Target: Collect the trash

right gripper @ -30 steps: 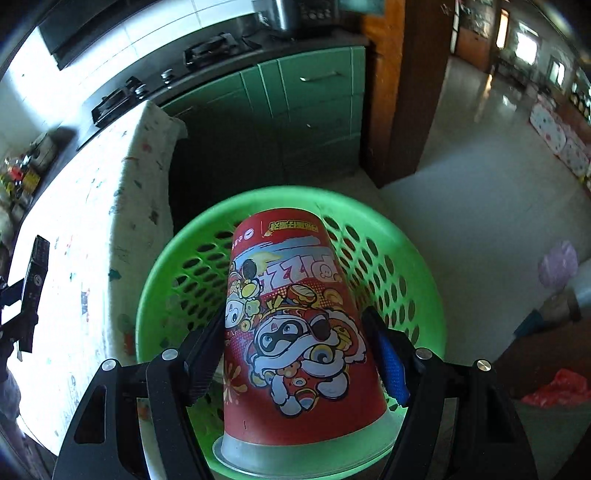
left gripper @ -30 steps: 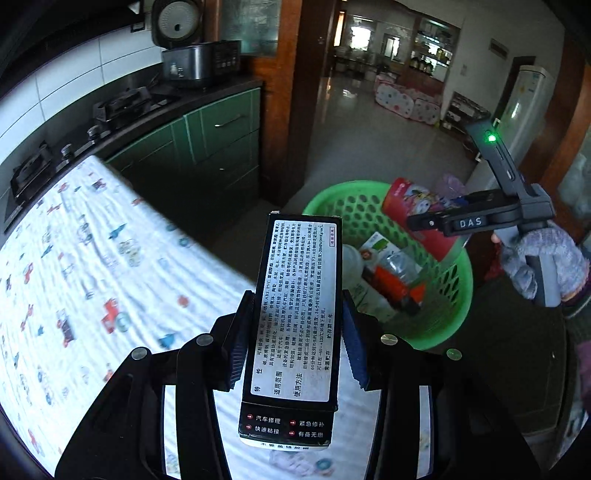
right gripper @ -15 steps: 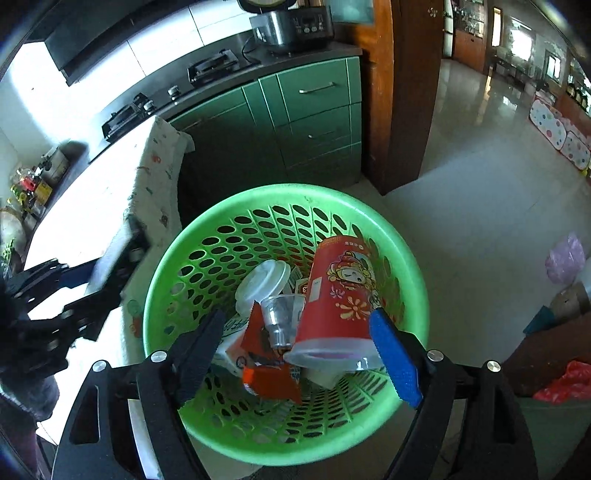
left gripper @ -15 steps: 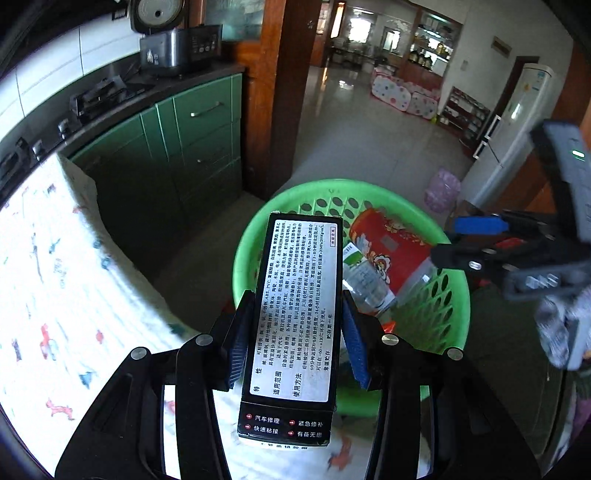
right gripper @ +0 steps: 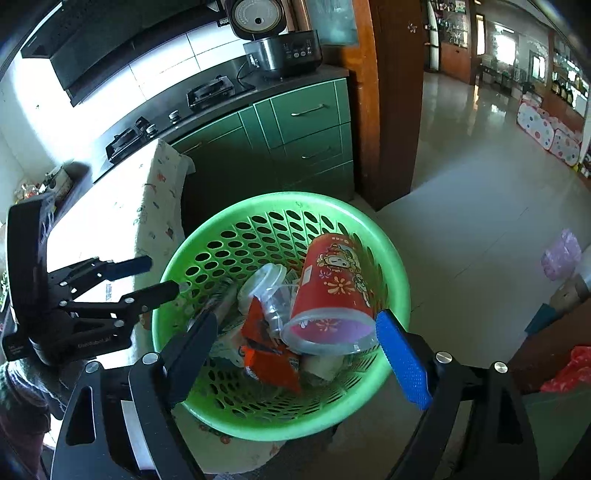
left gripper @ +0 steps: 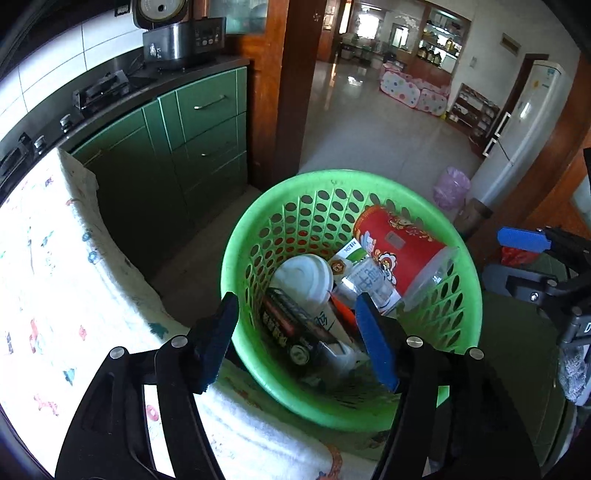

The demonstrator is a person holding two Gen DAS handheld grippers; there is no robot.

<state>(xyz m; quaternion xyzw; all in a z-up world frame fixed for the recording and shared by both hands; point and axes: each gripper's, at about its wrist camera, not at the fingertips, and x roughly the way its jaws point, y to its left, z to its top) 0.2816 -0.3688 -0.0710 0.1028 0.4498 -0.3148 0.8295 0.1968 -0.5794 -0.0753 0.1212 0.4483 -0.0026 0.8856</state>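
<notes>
The left gripper (left gripper: pixel 299 332) has its jaws spread wide with nothing between them, hanging over the near rim of the green basket (left gripper: pixel 467 266). The right gripper (right gripper: pixel 295 339) is likewise wide apart and empty, poised above the near side of the same basket (right gripper: pixel 397 266). In the right wrist view the left gripper (right gripper: pixel 159 278) shows at the basket's left edge, its two fingers parted.

Inside the basket lies the trash. A red cup (left gripper: pixel 397 245) printed with cartoon figures rests on its side against the far right wall, its clear-rimmed mouth toward the right gripper (right gripper: pixel 330 291). Beside it is a white lid (left gripper: pixel 303 275), a milk carton (left gripper: pixel 369 280) and a crumpled clear plastic cup (right gripper: pixel 273 295). A black box (left gripper: pixel 295 328) lies slanted along the left side of the pile, touching the lid. An orange wrapper (right gripper: pixel 267 350) sits low in the heap under the red cup's mouth.

The basket stands just beside a table covered by a white patterned cloth (left gripper: pixel 55 266). Behind it run green cabinets (left gripper: pixel 199 140) under a dark counter with a stove (right gripper: pixel 207 92) and a rice cooker (left gripper: pixel 173 33). Farther off are a tiled floor (left gripper: pixel 369 140), a white fridge (left gripper: pixel 524 122) and a pink bag (left gripper: pixel 450 186).
</notes>
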